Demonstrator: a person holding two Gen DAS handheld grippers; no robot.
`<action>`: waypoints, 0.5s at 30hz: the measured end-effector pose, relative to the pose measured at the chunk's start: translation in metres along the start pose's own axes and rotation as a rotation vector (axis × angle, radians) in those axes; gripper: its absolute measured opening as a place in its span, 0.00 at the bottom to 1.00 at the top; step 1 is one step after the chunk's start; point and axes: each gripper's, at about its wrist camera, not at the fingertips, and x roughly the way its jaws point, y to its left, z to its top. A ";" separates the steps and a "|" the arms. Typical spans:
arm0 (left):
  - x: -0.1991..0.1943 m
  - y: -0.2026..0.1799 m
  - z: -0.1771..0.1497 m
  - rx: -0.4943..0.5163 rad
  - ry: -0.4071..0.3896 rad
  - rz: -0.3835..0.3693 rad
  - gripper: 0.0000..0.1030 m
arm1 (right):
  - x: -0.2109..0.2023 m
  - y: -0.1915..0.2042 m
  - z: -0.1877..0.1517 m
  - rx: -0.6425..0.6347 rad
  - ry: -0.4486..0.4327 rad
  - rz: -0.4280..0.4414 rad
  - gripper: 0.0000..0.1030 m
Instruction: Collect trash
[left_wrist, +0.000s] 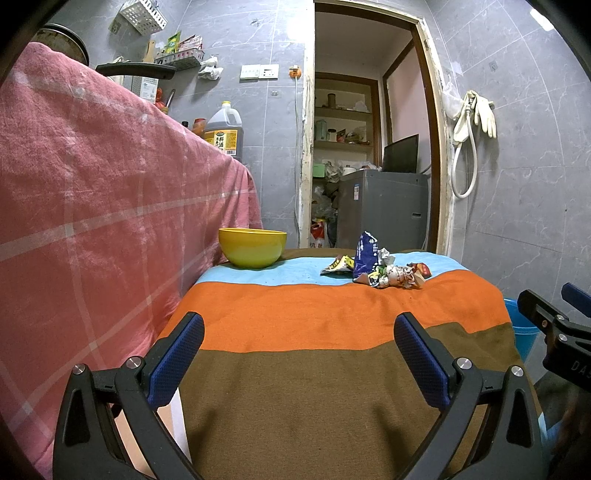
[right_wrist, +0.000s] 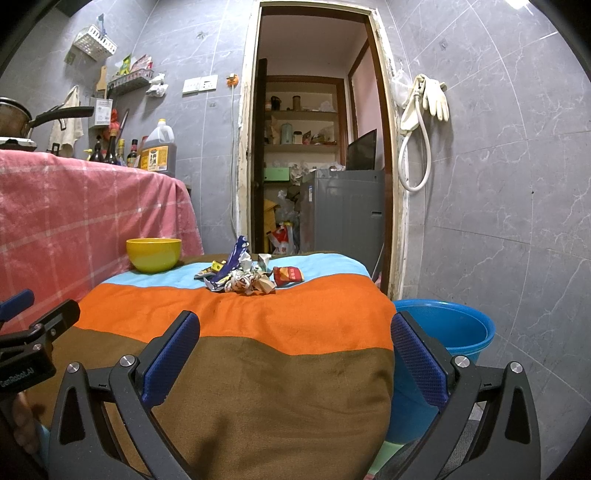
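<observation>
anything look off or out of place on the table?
Yes: a heap of crumpled wrappers sits loose on the striped cloth, right of the yellow bowl. The blue bucket stands beside the table. Both tongs are open, holding nothing.

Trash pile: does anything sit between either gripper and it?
Nothing visible. Only bare striped cloth lies between the open left gripper or open right gripper and the trash pile. The yellow bowl sits off to the left.

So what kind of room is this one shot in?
Most likely a small home kitchen. Grey tiled walls, a big jug of cooking liquid among sauce bottles on the covered counter, a pan, and rubber gloves hung by the doorway point that way. A storeroom with shelves lies beyond.
</observation>
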 end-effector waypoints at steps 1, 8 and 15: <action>0.000 0.000 0.000 0.000 0.000 0.000 0.98 | 0.000 0.000 0.000 0.000 0.000 0.000 1.00; 0.000 0.000 0.000 0.000 0.000 0.000 0.98 | 0.000 0.000 0.000 0.000 0.001 0.000 1.00; 0.000 0.000 0.000 -0.001 0.000 0.000 0.98 | 0.001 0.001 0.000 -0.001 0.002 0.000 1.00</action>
